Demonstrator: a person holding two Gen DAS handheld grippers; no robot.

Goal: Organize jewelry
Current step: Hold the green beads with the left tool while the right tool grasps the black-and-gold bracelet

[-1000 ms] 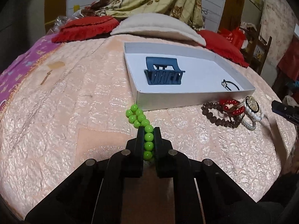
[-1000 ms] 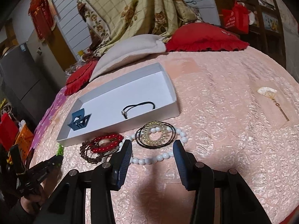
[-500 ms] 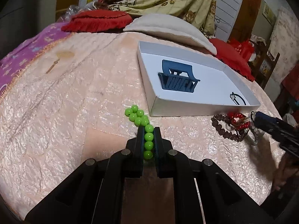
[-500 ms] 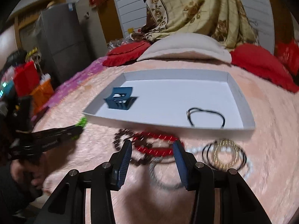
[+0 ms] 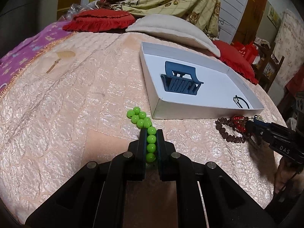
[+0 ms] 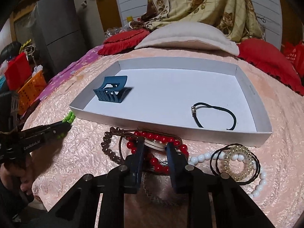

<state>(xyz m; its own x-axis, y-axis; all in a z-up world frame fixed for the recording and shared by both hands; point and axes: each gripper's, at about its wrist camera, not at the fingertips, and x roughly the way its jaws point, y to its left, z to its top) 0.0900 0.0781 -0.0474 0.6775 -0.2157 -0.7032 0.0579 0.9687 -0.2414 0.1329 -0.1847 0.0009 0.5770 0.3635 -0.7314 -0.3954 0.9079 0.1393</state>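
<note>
My left gripper (image 5: 151, 131) is shut on a green bead bracelet (image 5: 139, 116) that trails onto the pink bedspread just left of a white box (image 5: 190, 112). In the box lie a blue hair claw (image 6: 112, 91) and a black hair tie (image 6: 214, 115). My right gripper (image 6: 154, 142) is closing its jaws on a red bead bracelet (image 6: 152, 135). That bracelet's pale disc sits between the pads, which touch it. A brown bead bracelet (image 6: 108, 148), a white bead string (image 6: 199, 158) and a clear spiral hair tie (image 6: 238, 161) lie around it.
Red cushions (image 5: 98, 20) and a cream pillow (image 6: 186, 36) line the far side of the bed. A small gold pendant (image 5: 55, 66) lies on the spread at far left. An orange basket (image 6: 32, 89) and a grey fridge (image 6: 57, 32) stand beyond the left bed edge.
The right gripper swung left from the white beads to the red bracelet and narrowed its jaws around it. The left gripper kept its hold on the green beads, rolling slightly.
</note>
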